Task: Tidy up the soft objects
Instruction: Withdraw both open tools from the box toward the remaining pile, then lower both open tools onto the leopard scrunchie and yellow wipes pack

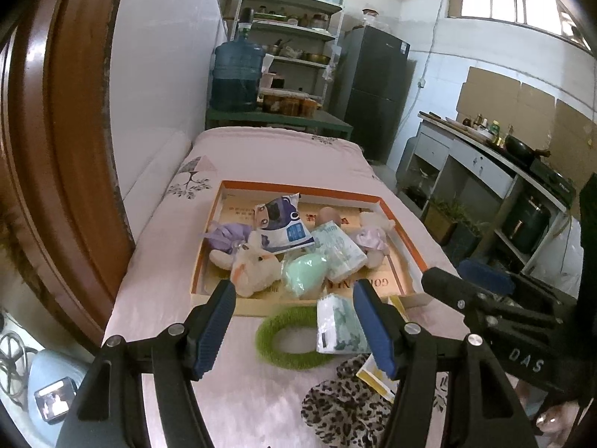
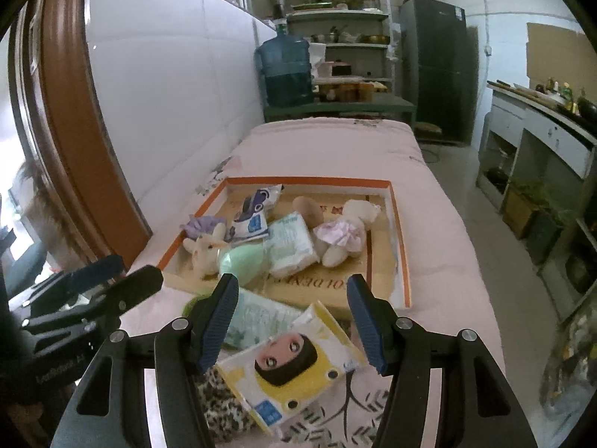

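An orange-rimmed cardboard tray [image 1: 405, 237] [image 2: 397, 224] lies on the pink bed and holds a white plush rabbit [image 1: 255, 267] [image 2: 205, 250], a mint sponge [image 1: 302, 274] [image 2: 238, 259], tissue packs [image 1: 341, 248] [image 2: 291, 242], a blue-white pouch [image 1: 280, 224] and a plush in a lilac dress [image 2: 341, 237]. In front of the tray lie a green fuzzy ring [image 1: 276, 336], a pale tissue pack [image 1: 335, 323] [image 2: 257, 319], a yellow cartoon-face pack [image 2: 291, 369] and a leopard-print cloth [image 1: 343, 407] [image 2: 220, 407]. My left gripper [image 1: 296, 326] is open above the ring. My right gripper [image 2: 293, 323] is open above the yellow pack.
A padded white headboard with a brown wooden frame [image 1: 67, 149] runs along the left. Beyond the bed stand a water jug [image 1: 237, 74], shelves [image 1: 298, 37] and a dark fridge [image 1: 377, 86]. A kitchen counter [image 1: 496, 164] lines the right side, with floor between.
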`<state>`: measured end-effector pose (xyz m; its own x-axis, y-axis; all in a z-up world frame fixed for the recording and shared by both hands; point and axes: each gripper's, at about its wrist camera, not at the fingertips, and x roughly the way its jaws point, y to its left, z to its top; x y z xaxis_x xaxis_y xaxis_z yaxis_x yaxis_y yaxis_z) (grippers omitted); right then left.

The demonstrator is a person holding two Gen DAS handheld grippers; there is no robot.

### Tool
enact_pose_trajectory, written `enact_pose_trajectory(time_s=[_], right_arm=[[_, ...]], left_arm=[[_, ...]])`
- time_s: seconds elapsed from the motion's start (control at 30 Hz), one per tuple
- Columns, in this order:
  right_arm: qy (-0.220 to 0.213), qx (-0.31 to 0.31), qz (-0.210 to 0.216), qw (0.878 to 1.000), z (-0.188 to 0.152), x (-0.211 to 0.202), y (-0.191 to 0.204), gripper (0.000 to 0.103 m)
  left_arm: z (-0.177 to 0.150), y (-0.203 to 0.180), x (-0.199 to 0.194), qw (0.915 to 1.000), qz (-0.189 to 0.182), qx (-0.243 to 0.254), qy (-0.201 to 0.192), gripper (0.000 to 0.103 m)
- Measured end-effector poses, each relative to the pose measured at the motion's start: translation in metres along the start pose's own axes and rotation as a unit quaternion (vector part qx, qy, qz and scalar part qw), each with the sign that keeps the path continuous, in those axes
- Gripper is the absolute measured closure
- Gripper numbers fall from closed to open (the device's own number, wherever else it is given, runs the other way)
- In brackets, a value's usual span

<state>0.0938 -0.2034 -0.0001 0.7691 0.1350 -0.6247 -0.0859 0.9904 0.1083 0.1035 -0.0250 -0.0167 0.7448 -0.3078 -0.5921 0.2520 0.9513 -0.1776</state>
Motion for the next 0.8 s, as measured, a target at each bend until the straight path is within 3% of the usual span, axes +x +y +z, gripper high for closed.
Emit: enact_pose_trajectory(time_s=[0.8], right_arm=[[0.005, 0.014, -0.011, 1.0, -0.046, -0.025, 0.004, 0.041]], left_arm=[[-0.025, -0.014, -0.02, 0.9996, 0.013, 0.022, 0.012, 0.038]])
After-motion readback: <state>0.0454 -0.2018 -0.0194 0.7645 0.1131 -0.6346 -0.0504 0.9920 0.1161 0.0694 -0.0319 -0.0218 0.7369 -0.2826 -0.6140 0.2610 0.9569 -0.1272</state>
